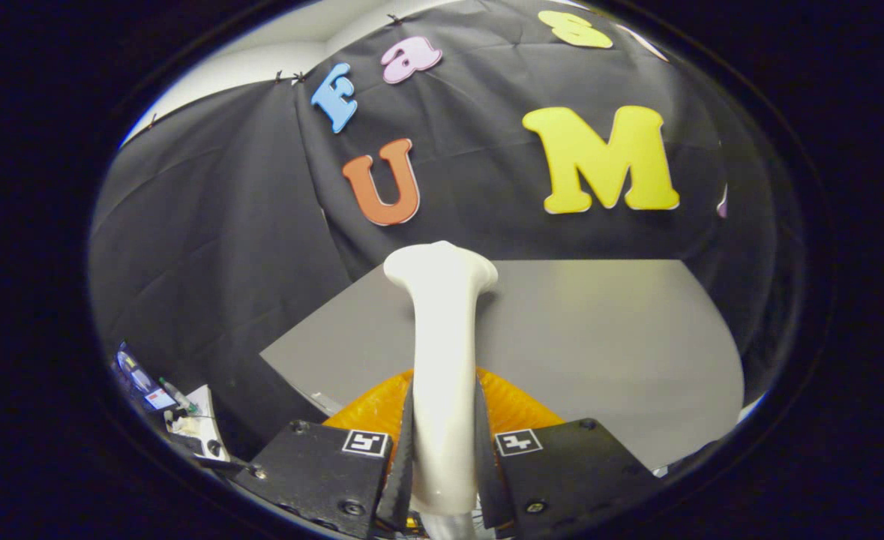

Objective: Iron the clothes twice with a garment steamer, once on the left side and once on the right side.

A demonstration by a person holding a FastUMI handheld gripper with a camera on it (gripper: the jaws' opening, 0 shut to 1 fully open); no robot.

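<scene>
The tongs [442, 450] are clamped on the handle of the white garment steamer [442, 330], both fingers pressing its sides. The steamer stands upright at frame centre, its head above the grey desk [606, 337]. An orange garment [513, 405] lies just beyond the fingers, lower centre.

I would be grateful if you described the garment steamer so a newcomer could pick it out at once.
Start at the grey table before the black cloth wall. The gripper is shut on the garment steamer, which rises between its fingers. It is the only white, smooth stem, flaring into a wide head, with an orange ribbed cloth beneath it.
</scene>
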